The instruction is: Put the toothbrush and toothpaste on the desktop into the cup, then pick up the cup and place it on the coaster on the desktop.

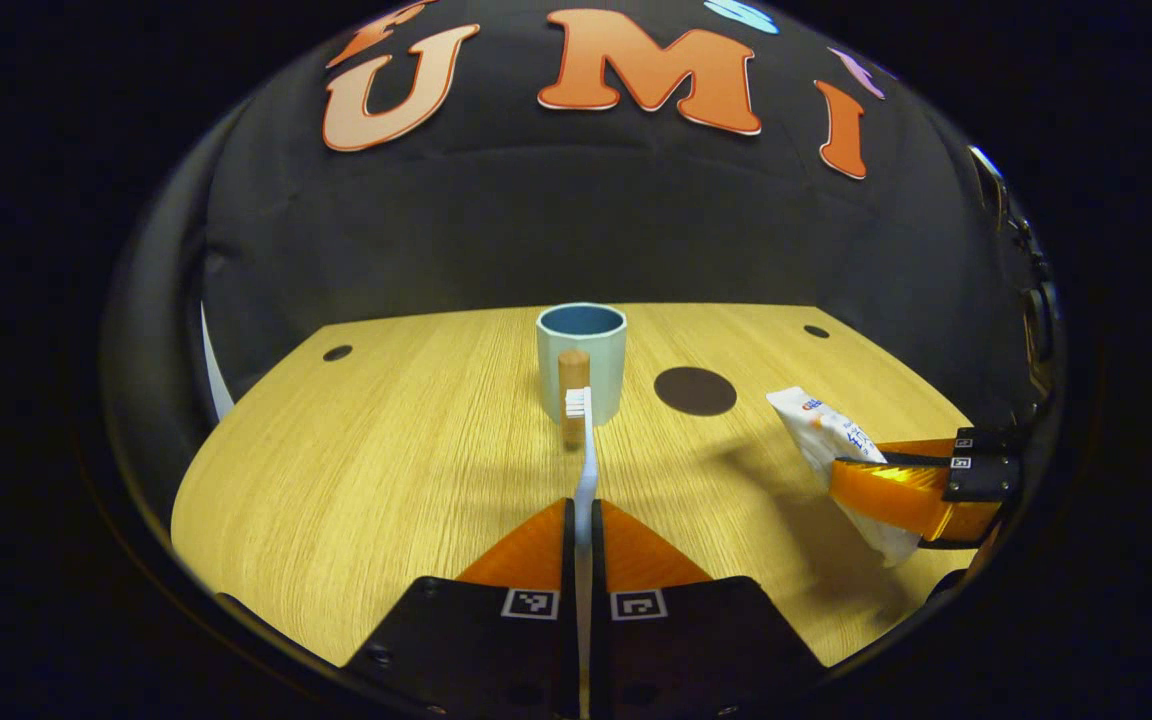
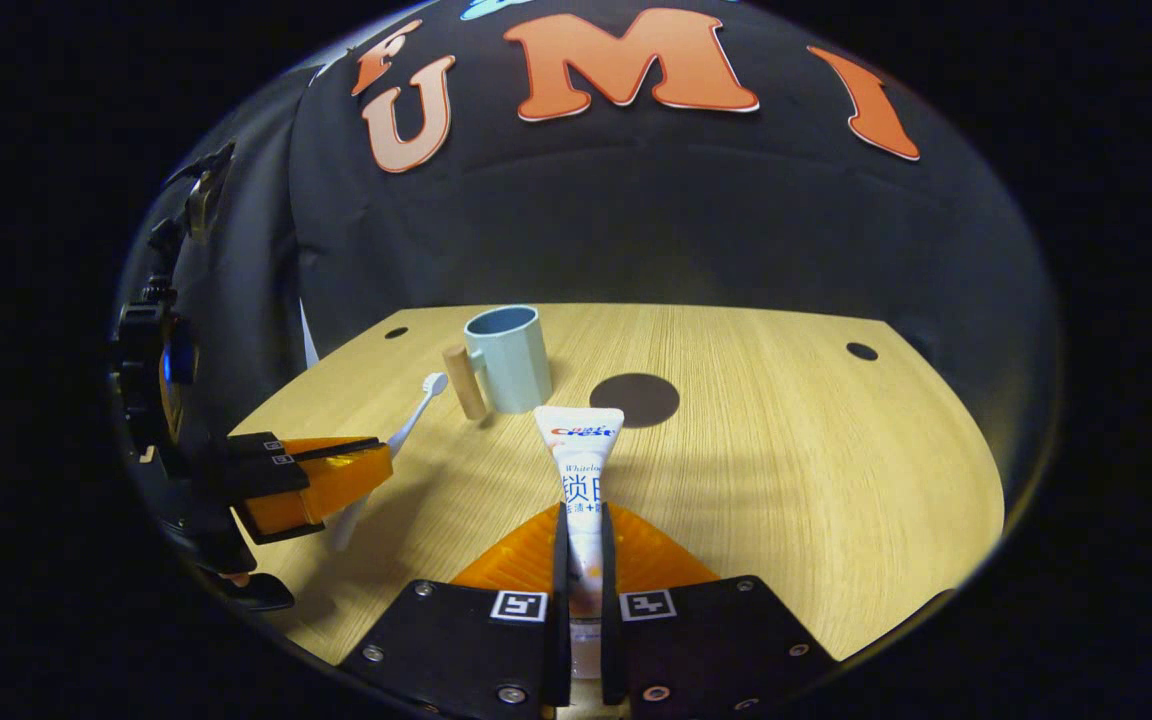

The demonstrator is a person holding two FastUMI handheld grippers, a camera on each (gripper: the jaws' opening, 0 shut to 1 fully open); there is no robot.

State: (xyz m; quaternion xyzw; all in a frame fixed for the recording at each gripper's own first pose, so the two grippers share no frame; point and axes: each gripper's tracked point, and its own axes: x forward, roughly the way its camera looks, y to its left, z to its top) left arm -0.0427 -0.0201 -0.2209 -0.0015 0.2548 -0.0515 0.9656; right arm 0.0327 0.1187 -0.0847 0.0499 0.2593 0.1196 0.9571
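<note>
The left gripper (image 1: 582, 520) pinches the toothbrush (image 1: 587, 450), bristles pointing toward the cup (image 1: 582, 360) at twelve o'clock; the right gripper (image 2: 583, 540) pinches the toothpaste (image 2: 581, 470).

cup (image 1: 581, 360) on desktop (image 1: 386, 450), coaster (image 1: 695, 390) right of it
</note>
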